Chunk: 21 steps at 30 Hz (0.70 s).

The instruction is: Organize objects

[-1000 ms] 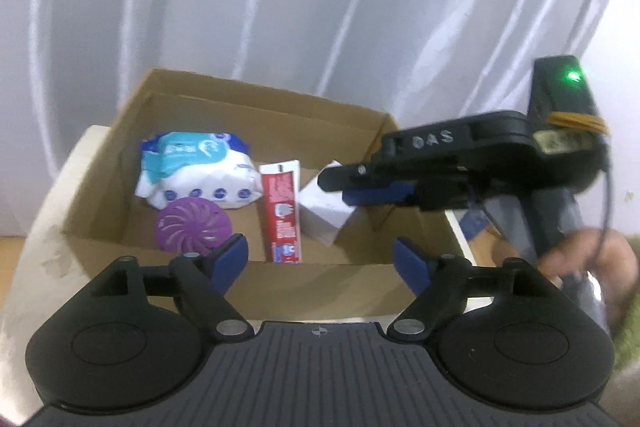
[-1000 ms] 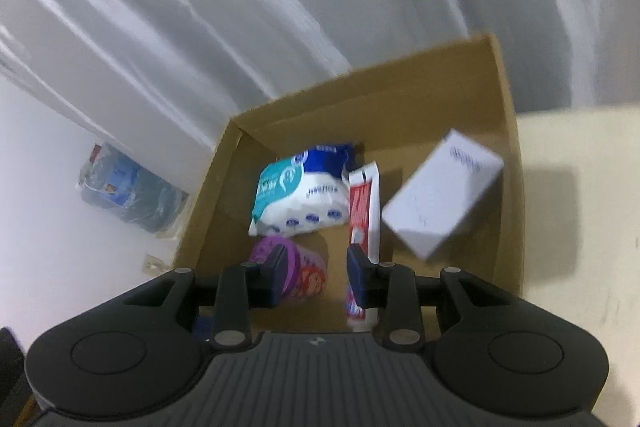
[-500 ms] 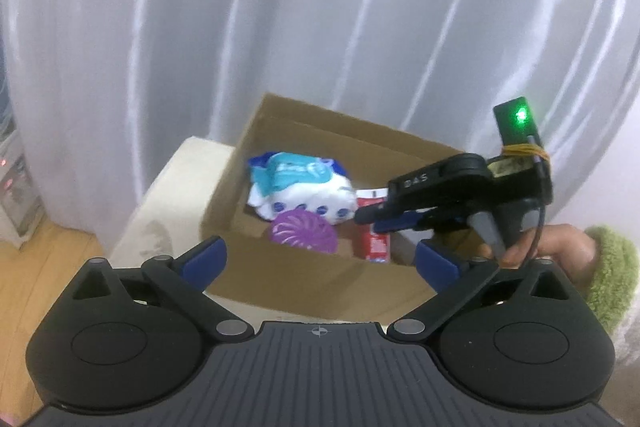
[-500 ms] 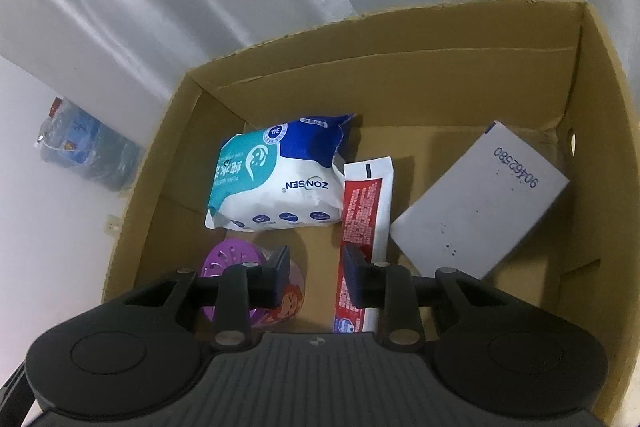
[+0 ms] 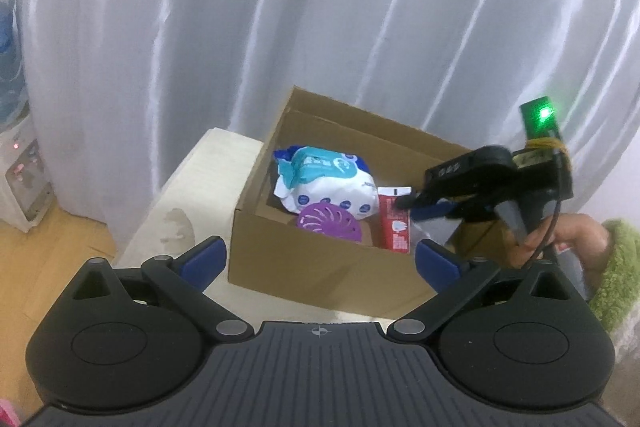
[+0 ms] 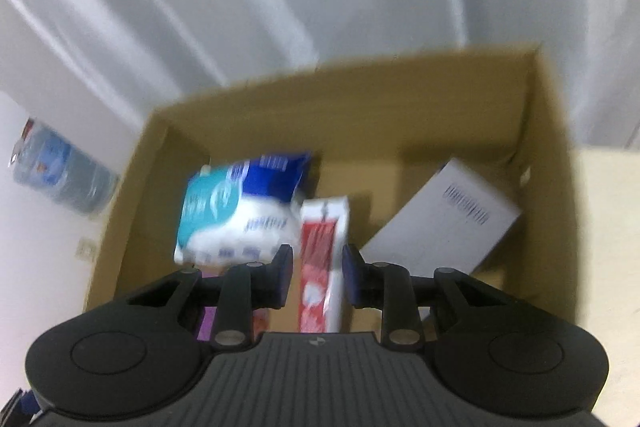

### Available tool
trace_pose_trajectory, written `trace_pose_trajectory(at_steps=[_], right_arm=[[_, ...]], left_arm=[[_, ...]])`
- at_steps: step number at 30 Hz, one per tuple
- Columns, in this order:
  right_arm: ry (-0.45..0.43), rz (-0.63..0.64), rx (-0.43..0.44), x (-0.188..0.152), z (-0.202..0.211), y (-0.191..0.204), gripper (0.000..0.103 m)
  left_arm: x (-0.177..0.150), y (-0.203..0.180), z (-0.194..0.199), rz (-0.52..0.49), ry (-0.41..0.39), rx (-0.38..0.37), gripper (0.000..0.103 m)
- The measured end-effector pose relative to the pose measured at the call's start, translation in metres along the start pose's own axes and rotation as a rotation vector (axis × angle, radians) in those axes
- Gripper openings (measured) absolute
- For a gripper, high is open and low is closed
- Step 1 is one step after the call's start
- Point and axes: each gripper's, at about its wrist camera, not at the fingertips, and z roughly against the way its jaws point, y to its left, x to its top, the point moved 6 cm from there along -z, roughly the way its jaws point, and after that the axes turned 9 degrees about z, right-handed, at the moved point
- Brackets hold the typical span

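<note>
Risk: right gripper (image 6: 316,273), nearly closed and empty above the cardboard box (image 6: 552,155), could strike the toothpaste (image 6: 322,259); left gripper (image 5: 320,261) wide open, empty.

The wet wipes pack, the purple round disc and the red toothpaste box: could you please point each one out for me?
wet wipes pack (image 5: 326,185): left wrist view, on its white and teal front face.
purple round disc (image 5: 328,221): left wrist view, on its slotted top.
red toothpaste box (image 6: 322,259): right wrist view, on its red upper face.
</note>
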Motion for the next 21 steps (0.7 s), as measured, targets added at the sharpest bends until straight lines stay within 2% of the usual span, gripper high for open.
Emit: trace_pose_trajectory(at_steps=[3, 8, 14, 16, 20, 21], right_arm=[[0.033, 0.003, 0.037, -0.005, -0.008, 0.006, 0.032], [0.058, -0.009, -0.02, -0.009, -0.001, -0.003, 0.031], [-0.033, -0.029, 0.024, -0.018, 0.04, -0.005, 0.036], [-0.089, -0.013, 0.029, -0.021, 0.059, 0.0, 0.055], [-0.225, 0.078, 0.013, -0.031, 0.102, 0.019, 0.07], [-0.256, 0.098, 0.006, -0.034, 0.112, 0.022, 0.079]], left_arm=[[0.001, 0.0, 0.003, -0.008, -0.004, 0.018, 0.102], [-0.001, 0.0, 0.007, -0.015, -0.001, 0.035, 0.102], [-0.003, -0.005, 0.016, -0.039, -0.011, 0.051, 0.102], [-0.003, -0.008, 0.021, -0.05, -0.026, 0.061, 0.102], [-0.002, -0.014, 0.033, -0.082, -0.067, 0.104, 0.103], [-0.002, -0.016, 0.037, -0.091, -0.078, 0.127, 0.103]])
